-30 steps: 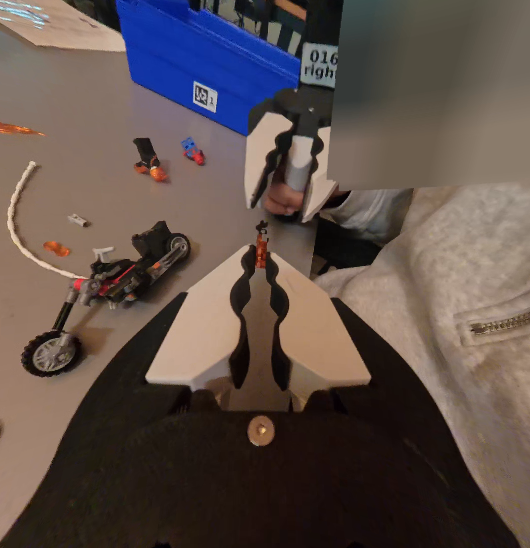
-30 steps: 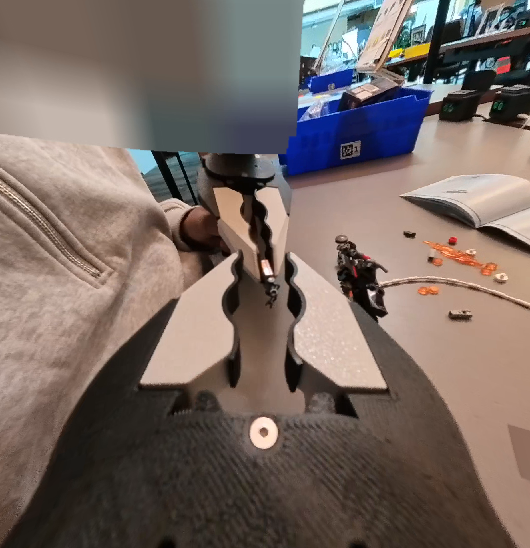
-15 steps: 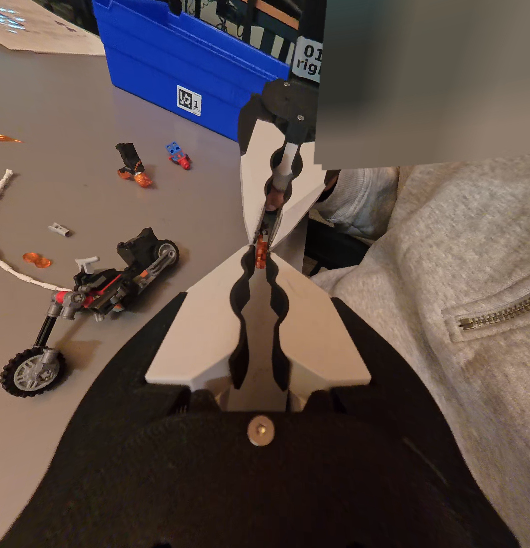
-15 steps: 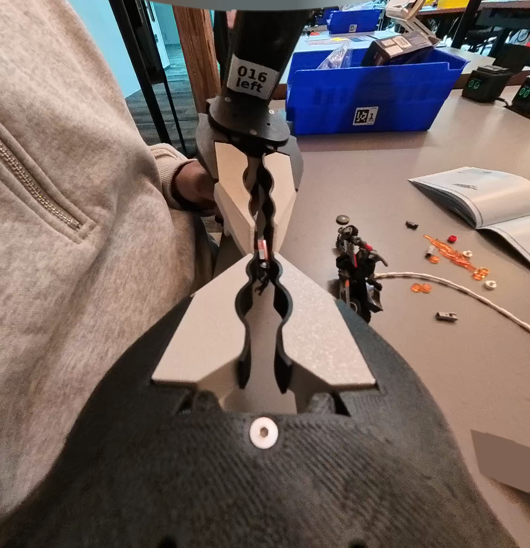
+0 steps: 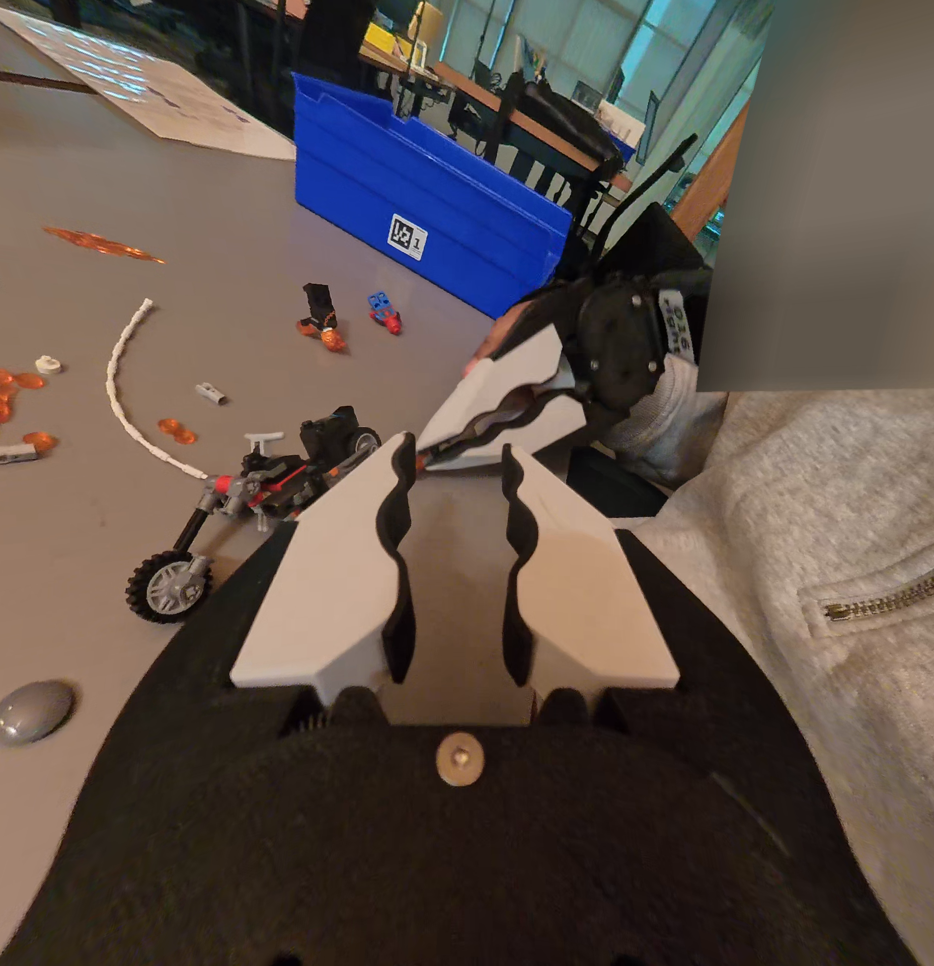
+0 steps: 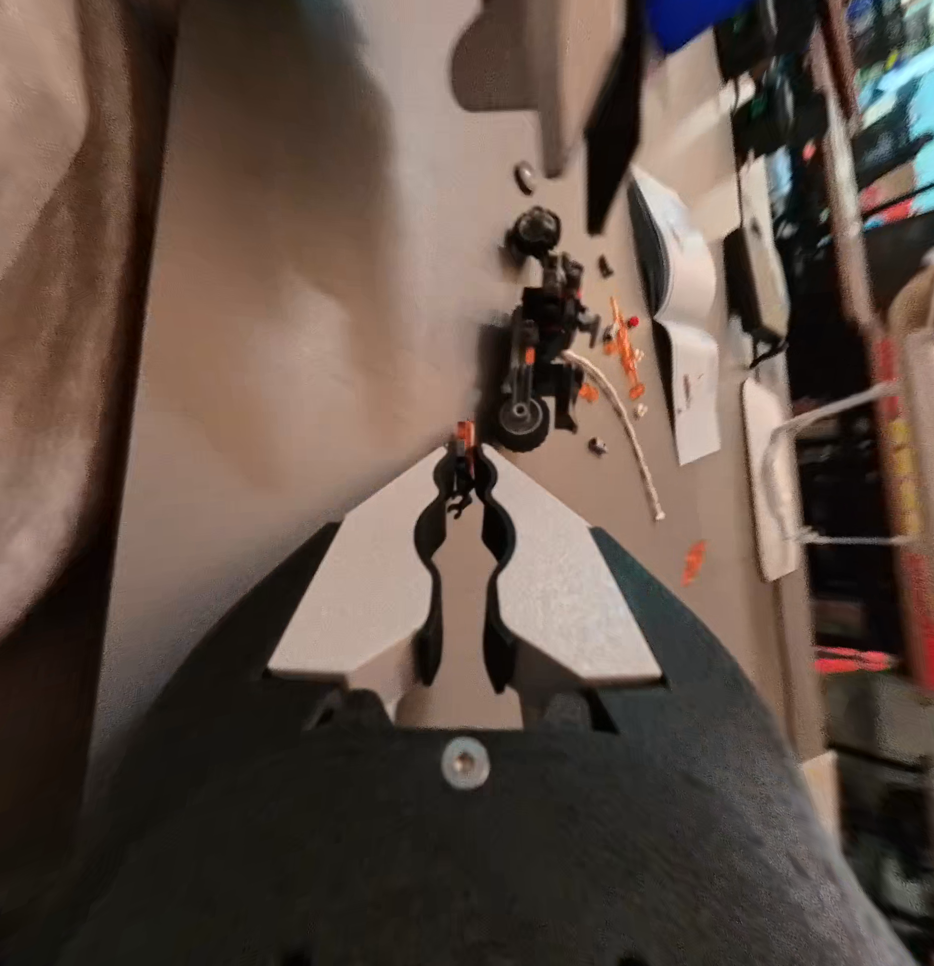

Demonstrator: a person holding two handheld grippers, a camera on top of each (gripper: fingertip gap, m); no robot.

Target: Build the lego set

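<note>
While the right gripper (image 6: pixel 464 453) pinches a small orange-and-black lego piece (image 6: pixel 464 444) at its fingertips, long axis along the fingers and orange end poking out forward, it is rolled sideways near the tabletop (image 5: pixel 141 172) edge. Just beyond, the black motorcycle (image 5: pixel 256 502) lies on its side. The left gripper (image 5: pixel 457 455) gapes wide, empty.

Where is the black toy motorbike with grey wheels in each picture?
Left wrist view: the black toy motorbike lies on the grey table, left of centre, beside the left gripper.
Right wrist view: it is right of centre, above the right gripper.
Shared landmark: the white bead chain curving beside the bike.
</note>
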